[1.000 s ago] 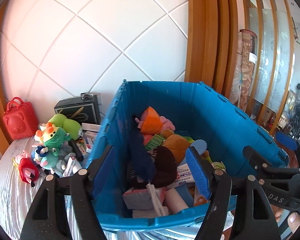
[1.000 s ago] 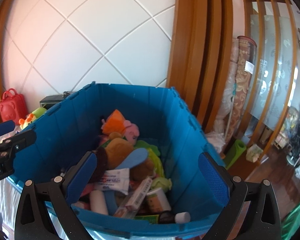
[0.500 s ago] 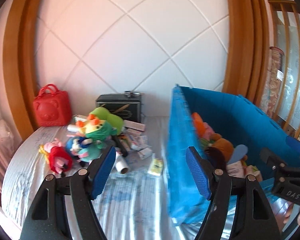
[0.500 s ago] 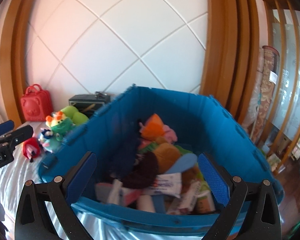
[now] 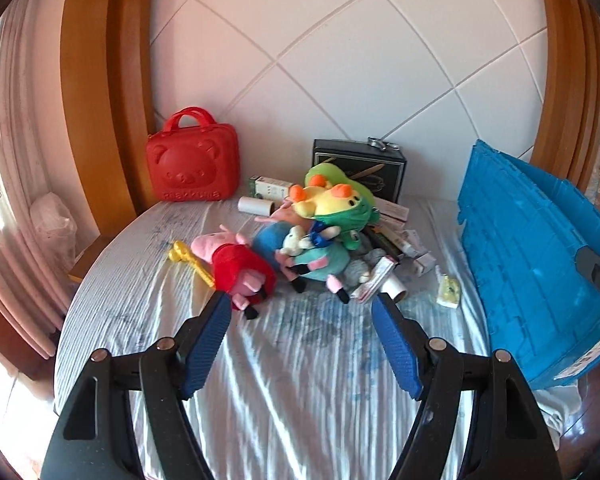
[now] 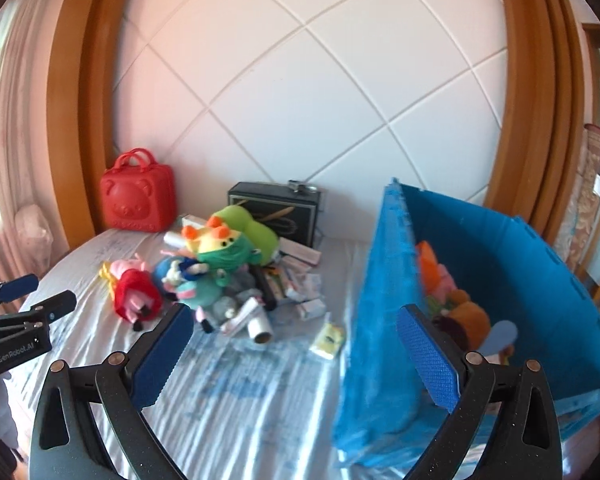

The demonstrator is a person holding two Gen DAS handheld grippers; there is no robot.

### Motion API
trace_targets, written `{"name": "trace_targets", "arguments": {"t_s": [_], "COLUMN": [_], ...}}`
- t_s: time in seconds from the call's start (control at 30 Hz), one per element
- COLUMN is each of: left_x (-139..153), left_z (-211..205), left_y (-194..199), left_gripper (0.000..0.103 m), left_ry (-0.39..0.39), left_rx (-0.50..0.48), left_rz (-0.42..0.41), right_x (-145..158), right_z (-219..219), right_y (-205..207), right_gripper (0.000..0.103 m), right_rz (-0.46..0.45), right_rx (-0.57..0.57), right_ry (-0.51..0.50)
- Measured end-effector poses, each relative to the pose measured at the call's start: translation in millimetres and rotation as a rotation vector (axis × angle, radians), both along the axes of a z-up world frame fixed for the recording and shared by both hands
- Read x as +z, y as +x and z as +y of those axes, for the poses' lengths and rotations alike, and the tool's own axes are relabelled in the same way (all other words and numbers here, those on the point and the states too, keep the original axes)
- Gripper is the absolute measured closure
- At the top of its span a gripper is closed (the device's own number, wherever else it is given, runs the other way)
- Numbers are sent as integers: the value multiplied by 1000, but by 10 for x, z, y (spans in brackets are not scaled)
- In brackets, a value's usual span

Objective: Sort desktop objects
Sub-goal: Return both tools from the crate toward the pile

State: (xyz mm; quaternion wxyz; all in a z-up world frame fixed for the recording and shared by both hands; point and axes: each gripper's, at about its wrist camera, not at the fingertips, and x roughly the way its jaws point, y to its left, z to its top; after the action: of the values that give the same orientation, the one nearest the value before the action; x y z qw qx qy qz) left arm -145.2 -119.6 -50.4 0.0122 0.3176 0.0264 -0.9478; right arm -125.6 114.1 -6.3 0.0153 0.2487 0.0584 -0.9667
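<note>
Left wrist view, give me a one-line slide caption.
Open left gripper faces a plush toy pile beside the blue crate.

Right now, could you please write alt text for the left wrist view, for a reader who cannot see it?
The open, empty left gripper points at a heap of plush toys and small boxes on a table covered with a striped cloth. A red bear-face case and a black box stand by the wall; a blue crate is at the right.
</note>
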Motion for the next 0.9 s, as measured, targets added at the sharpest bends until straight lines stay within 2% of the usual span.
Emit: {"name": "trace_targets", "arguments": {"t_s": [0.2,0.4,0.53,0.6,0.73,0.9], "left_x": [-277,-529,-756,-878,-1099,-1361], "left_z": [-647,-1091,-1307,-1420,-1638,-1949], "left_y": [-206,-494,-718,-811,-1035,-1521], "left_gripper": [31,31,31,31,31,31], "left_ry": [35,38,21,37,61,59], "left_rx": [94,241,326,364,407,409], "left_rz": [-80,-150,-212,-238,-289,-352], "right_x": [-225,-532,-856,-999,-1255,-1500], "right_z": [-387,-374,-277,-248,-208,-209], "right_y": [-241,-746,-1175,-1335,-1601,-1871], "right_gripper": [0,0,0,0,0,0], "right_rz": [-76,-155,-232,-253,-321,-377], "right_rx": [20,41,74,68,64,18], "right_ry": [23,37,-16,-24,-51,-48]}}
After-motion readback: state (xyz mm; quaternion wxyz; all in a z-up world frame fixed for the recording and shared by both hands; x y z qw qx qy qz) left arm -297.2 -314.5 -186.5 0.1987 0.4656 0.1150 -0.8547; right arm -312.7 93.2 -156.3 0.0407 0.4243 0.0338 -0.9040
